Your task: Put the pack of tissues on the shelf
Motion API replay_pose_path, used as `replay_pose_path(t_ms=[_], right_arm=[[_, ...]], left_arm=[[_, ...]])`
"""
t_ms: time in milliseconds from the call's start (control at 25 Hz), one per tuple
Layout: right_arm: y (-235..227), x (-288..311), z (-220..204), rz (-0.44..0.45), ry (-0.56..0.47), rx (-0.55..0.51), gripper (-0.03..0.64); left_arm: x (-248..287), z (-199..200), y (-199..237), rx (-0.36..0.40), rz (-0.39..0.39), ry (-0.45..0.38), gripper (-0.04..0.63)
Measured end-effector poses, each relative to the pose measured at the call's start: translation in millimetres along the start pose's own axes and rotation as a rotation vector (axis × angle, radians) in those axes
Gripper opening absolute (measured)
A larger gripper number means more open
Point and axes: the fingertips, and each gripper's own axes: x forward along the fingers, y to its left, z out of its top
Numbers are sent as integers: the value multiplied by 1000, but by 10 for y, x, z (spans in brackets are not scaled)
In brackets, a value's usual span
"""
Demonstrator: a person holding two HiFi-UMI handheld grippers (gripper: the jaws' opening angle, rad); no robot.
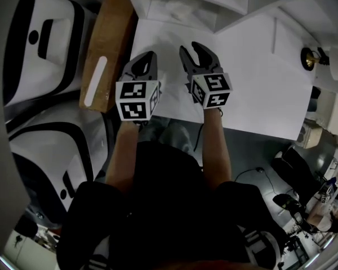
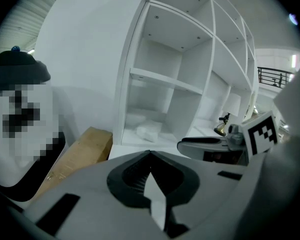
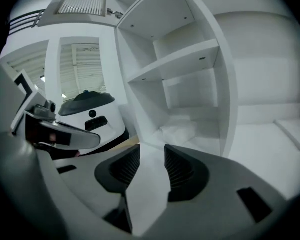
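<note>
The pack of tissues (image 2: 150,130) is a white, soft packet lying on the floor of the lowest compartment of the white shelf (image 2: 162,81); the right gripper view also shows the pack (image 3: 180,129) there. Both grippers hover side by side over the white table, a short way in front of the shelf and apart from the pack. My left gripper (image 1: 150,57) (image 2: 150,153) has its jaw tips together, with nothing between them. My right gripper (image 1: 189,48) (image 3: 147,153) stands open and holds nothing; only the table shows through its gap.
A brown box (image 1: 104,49) (image 2: 80,149) lies left of the shelf beside the white table (image 1: 259,89). Large white-and-black machines (image 1: 39,44) stand at the far left. A small brass object (image 1: 308,58) (image 2: 221,126) sits at the table's right side.
</note>
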Motion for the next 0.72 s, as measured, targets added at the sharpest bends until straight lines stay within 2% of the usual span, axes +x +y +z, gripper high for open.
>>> replay_pose_path(t_ms=[160,400,720], right_arm=[[-121,250,96,-28,5,-36,153],[-314,679,160,-69,39,-142,153],[-501,1031,157,-120,95,-212,153]], left_arm=[[-18,15,121,3,2,5,11],[41,1,459,-15,53,16,11],[118,-56,503,-29,60,41,11]])
